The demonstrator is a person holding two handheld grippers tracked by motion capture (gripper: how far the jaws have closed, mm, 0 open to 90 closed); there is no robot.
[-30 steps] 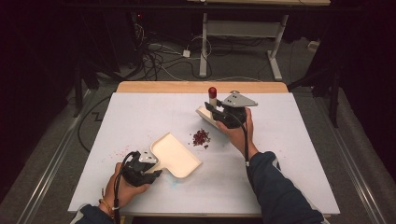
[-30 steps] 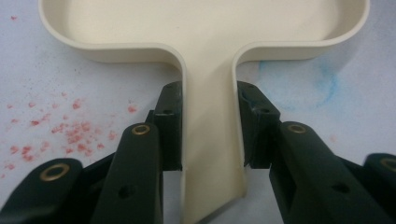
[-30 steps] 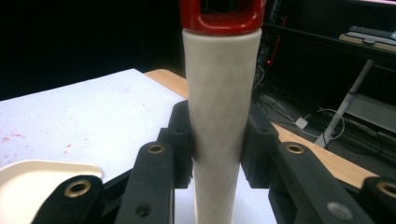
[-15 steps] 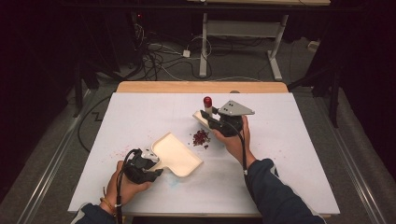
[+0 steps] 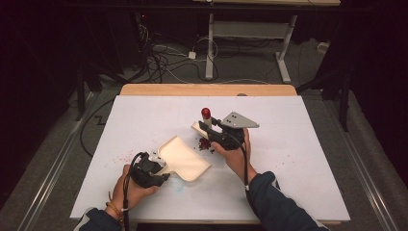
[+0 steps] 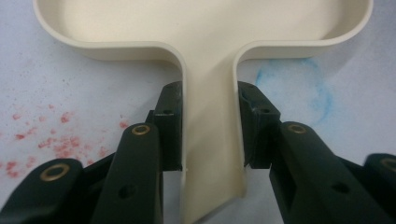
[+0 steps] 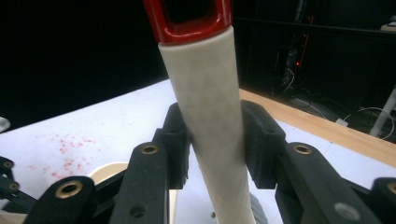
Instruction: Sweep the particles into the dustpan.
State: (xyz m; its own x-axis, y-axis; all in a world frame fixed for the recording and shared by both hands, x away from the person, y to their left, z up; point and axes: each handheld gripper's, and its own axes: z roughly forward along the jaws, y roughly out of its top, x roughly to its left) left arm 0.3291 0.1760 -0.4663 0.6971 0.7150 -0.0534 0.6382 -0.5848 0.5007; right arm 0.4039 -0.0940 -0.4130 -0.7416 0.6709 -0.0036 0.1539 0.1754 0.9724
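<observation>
Table (image 5: 308, 159) white-covered, red-speckled; wooden far edge (image 5: 207, 90); dark room, floor cables (image 5: 163, 57).

The dustpan (image 5: 185, 159) is plain cream, and the brush handle (image 7: 210, 116) is off-white with a faint diamond texture and a glossy red end loop (image 7: 189, 21). Both grippers are black with brass-coloured rivets, the left gripper (image 6: 210, 135) and the right gripper (image 7: 215, 149) alike, and the right one carries a grey plate (image 5: 239, 120). The table cover (image 5: 308, 144) is white, speckled with red stains (image 6: 56, 140) and one pale blue smudge (image 6: 306, 88); dark red crumbs (image 5: 204, 143) lie on it, and a light wooden edge (image 5: 207, 90) shows at the far side.
</observation>
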